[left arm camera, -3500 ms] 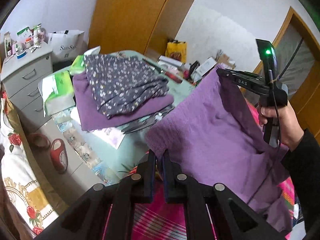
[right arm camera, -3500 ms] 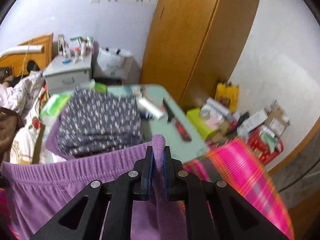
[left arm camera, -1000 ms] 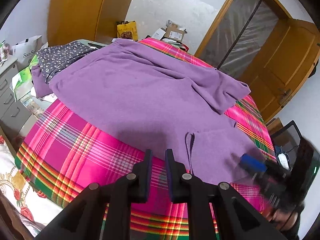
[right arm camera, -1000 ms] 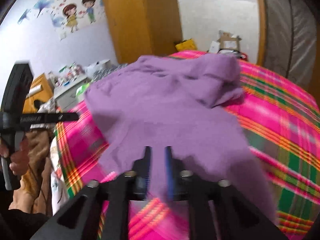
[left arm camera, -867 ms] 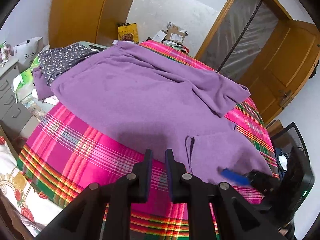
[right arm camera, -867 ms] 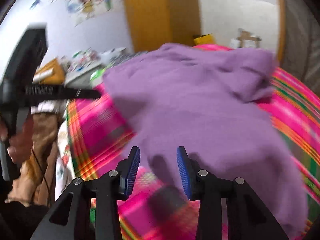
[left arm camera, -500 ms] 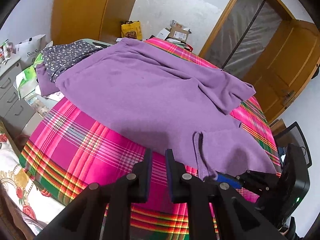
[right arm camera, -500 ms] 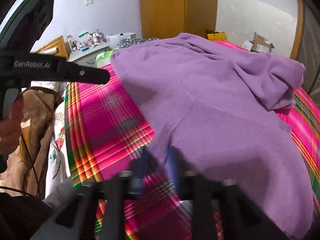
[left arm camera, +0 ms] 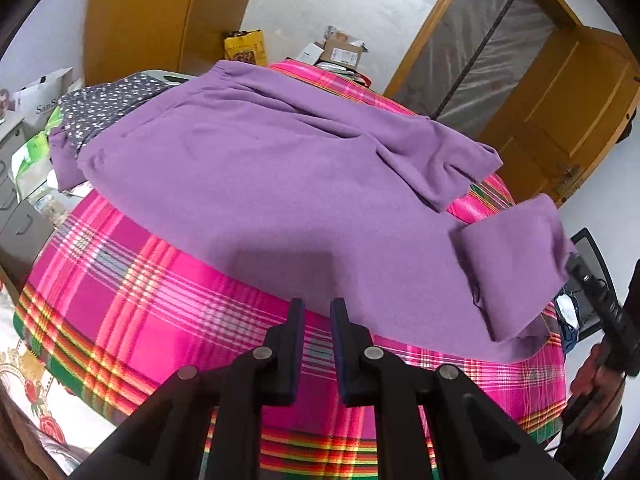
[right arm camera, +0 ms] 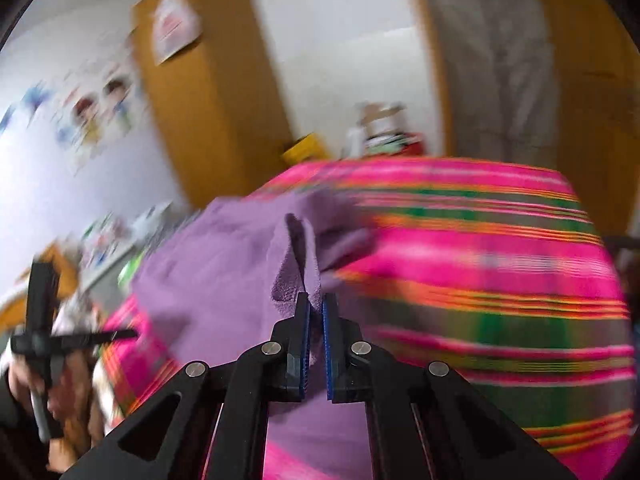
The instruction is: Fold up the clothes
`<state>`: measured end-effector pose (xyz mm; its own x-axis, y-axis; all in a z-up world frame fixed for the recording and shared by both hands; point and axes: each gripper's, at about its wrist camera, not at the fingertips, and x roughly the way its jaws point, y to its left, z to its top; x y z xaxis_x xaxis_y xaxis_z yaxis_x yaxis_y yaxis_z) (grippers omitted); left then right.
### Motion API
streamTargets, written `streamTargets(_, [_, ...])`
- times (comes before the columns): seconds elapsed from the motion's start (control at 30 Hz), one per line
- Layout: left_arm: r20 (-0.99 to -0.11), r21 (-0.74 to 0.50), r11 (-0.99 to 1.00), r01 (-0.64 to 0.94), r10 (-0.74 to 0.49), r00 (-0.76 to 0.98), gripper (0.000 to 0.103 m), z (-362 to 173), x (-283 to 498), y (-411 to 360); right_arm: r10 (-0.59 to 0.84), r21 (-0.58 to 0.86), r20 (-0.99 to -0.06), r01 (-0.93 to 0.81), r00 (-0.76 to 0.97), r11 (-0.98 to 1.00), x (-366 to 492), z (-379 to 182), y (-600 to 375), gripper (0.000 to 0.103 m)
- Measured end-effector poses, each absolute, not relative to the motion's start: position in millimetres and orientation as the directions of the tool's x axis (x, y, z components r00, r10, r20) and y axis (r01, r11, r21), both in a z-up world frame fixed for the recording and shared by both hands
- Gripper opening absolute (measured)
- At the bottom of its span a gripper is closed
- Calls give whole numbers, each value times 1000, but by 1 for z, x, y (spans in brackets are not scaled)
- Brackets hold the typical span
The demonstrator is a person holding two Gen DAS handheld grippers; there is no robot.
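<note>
Purple garment point(left arm camera: 280, 168) lies spread over the pink plaid cloth point(left arm camera: 132, 312) on the bed, covering most of the top. Far end reaches the folded pile of dotted grey fabric point(left arm camera: 104, 108) at the left. One sleeve-like flap lies bunched toward the door side.

Right gripper point(right arm camera: 314, 308): jaws pressed together, pinching the garment's near right corner. Fabric rises straight out of the jaws in the right wrist view. In the left wrist view that corner is lifted off the cloth and turned over as a raised flap, ending at the right gripper's tip by the right edge of the frame. The right hand point(left arm camera: 596, 376) shows below it, partly cut off. Right wrist view is motion-blurred.

Left gripper point(left arm camera: 316, 312): jaws slightly spread, nothing between them. They hover over bare plaid, just short of the garment's near edge, not touching it. Left hand point(right arm camera: 24, 380) and its gripper appear at the left of the right wrist view, blurred.

Versus a second ago: right jaws were spread then, set at the corner lying flat; now clamped and the corner is up and folded back. Left jaws same gap, same spot. Rest of the garment unchanged on the bed.
</note>
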<state>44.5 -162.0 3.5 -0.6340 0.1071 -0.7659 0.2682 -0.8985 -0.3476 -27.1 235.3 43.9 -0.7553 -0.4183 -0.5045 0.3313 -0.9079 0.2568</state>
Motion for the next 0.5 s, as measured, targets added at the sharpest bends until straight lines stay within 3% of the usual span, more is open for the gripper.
streamTargets(0.5, [-782,-346,-920,186,173,-599,14,-5,22,-125,20,308,-499,-198,-866,-931,-11,50,434,6])
